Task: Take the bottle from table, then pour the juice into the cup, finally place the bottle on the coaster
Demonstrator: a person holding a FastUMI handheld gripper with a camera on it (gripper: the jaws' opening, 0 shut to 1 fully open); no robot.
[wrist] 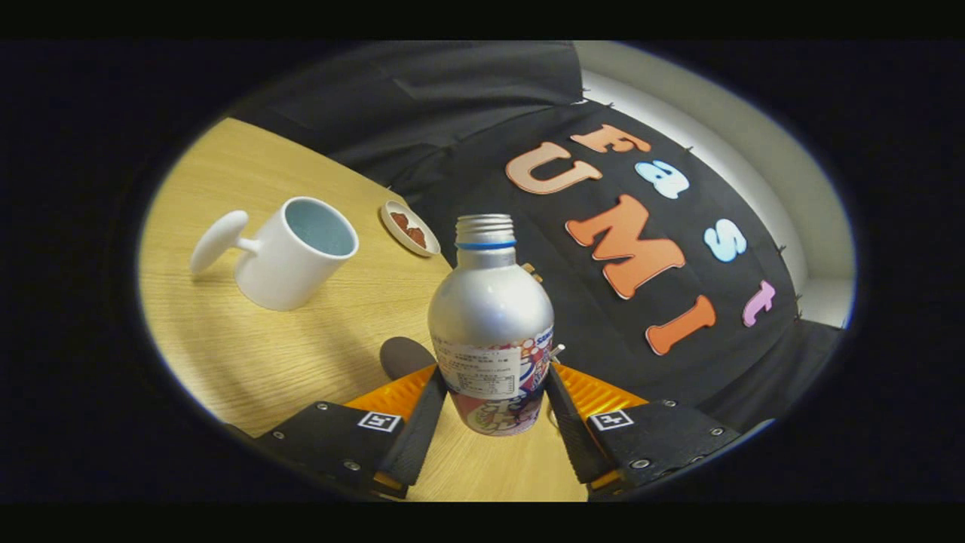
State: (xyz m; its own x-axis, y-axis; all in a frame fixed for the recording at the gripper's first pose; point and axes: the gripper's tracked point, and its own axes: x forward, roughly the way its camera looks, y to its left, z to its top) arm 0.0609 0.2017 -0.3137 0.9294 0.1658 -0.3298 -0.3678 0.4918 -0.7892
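The wood-grain bench (249, 354) carries a white cup (295, 253) (handle turned away from the booth wall), a small white dish (409, 228) beyond it, and a dark round coaster (401, 354).

Bottle (491, 317) between fingers (419, 422); cup (290, 253) beyond, left; coaster (409, 227) behind cup.
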